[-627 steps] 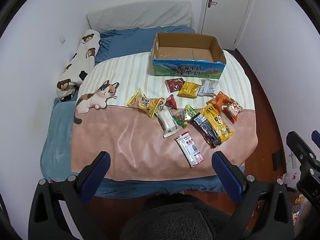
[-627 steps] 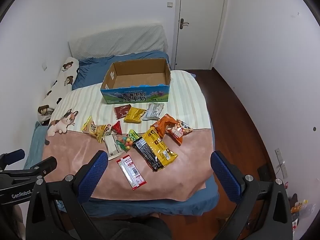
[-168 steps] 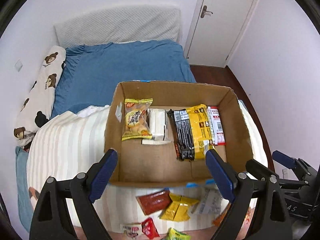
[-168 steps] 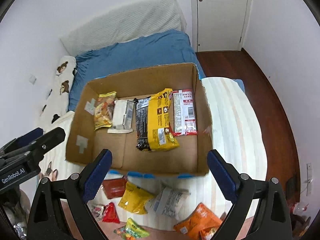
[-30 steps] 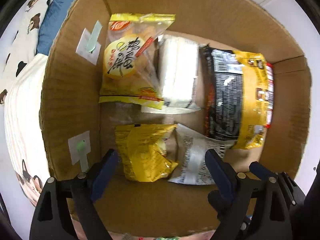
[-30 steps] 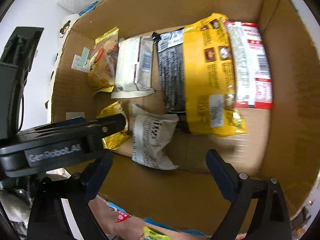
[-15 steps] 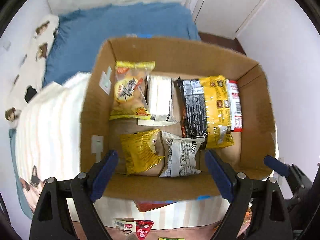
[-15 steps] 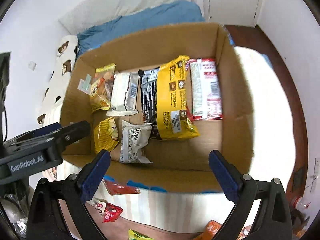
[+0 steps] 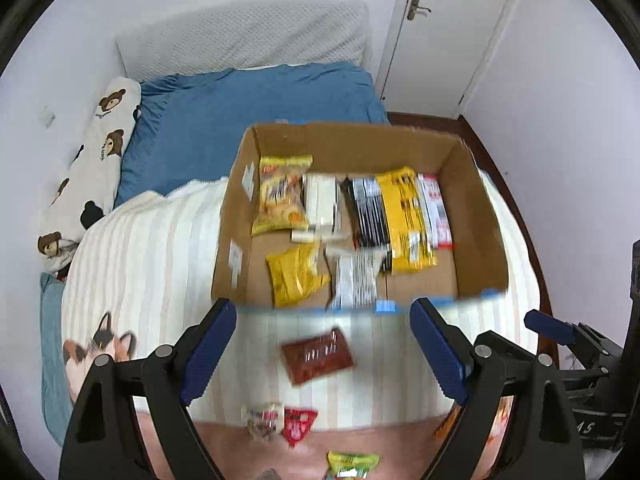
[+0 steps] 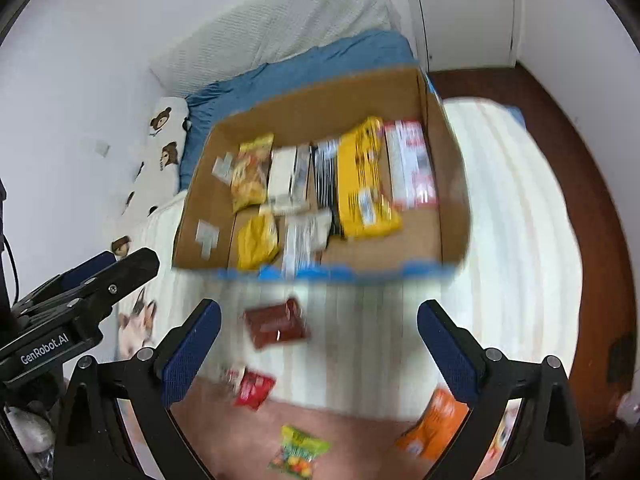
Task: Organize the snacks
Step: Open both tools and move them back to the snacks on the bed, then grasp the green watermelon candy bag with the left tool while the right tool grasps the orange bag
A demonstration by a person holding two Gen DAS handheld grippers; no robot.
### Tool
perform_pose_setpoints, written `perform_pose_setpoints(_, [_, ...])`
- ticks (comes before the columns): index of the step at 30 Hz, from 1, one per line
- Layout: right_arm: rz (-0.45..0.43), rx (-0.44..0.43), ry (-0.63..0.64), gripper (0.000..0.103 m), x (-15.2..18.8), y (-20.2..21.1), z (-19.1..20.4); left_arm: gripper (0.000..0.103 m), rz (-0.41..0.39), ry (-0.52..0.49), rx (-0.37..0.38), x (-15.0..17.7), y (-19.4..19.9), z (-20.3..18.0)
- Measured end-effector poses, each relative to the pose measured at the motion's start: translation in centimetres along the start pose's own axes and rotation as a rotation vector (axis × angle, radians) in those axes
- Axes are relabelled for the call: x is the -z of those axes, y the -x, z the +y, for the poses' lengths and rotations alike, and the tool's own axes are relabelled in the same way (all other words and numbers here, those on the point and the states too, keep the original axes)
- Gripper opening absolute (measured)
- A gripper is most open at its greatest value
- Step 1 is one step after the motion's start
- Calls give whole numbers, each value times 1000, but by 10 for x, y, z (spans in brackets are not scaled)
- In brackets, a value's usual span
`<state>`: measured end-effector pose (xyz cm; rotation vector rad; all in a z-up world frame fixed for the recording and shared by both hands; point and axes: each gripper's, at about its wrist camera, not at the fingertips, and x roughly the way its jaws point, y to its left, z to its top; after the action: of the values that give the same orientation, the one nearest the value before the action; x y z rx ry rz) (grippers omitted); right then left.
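The open cardboard box (image 9: 232, 240) (image 10: 452, 200) stands on the bed with several snack packs lying flat in it, among them a yellow pack (image 9: 296, 274) and a silver pack (image 9: 356, 280) at the near side. Loose snacks lie on the blanket in front of the box: a dark red pack (image 9: 318, 356) (image 10: 276, 324), a small red pack (image 9: 298, 426) (image 10: 254, 388), a green pack (image 9: 352, 462) (image 10: 300, 452) and an orange pack (image 10: 434, 420). My left gripper (image 9: 322, 354) is open and empty above the dark red pack. My right gripper (image 10: 318, 350) is open and empty, just right of that pack.
The bed carries a striped and pink cat blanket (image 9: 152, 248), a blue sheet (image 9: 240, 108) and a bear-print pillow (image 9: 92, 168) by the left wall. A white door (image 9: 448, 24) and wooden floor (image 10: 568, 128) lie to the right of the bed.
Both grippers have drawn back and up from the box, so the loose snacks on the blanket now show in front of it. Both stay open and empty.
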<state>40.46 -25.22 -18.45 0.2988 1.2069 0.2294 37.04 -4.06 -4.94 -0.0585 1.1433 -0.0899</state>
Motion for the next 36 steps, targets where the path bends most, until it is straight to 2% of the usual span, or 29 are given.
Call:
perform_pose_setpoints(4, [56,-43,-74,101,56,-2,-27,89,66,-5,0,62,-9,-1])
perform_pose_setpoints(8, [96,-23,-179,101,114,-6,-68,89,198,14,-13,135,-41,1])
perform_pose_setpoints(12, [138,14,-274,100,148,-26,-109,89,351,47,-3,191,-85,1])
perform_pose_setpoints(15, [145,54,-308,98,160,-43,-129,89,442,75,8,221,-114,0])
perform_pose_setpoints(20, [153,72,-310,87,165,-70,-137,89,551,94,69,248,-150,-10])
perform_pose_setpoints(22, [179,103,-292,78,165,-83,-135,89,569,89,62,254,-159,-14])
perform_pose_setpoints(25, [210,129,-266,72,165,-100,-129,89,573,65,46,260,-169,-21])
perform_pose_setpoints(27, [211,151,-233,62,167,-106,-124,77,542,58,27,262,-170,-23])
perform_pose_setpoints(29, [209,175,-184,59,169,-111,-115,62,521,64,19,260,-170,-24])
perform_pose_setpoints(30, [211,180,-166,57,170,-111,-112,58,514,72,19,258,-170,-23])
perform_pose_setpoints(32, [224,172,-108,54,176,-111,-99,54,507,84,19,255,-168,-21])
perform_pose_setpoints(36, [296,124,-1,54,201,-113,-69,54,503,120,33,254,-168,-15])
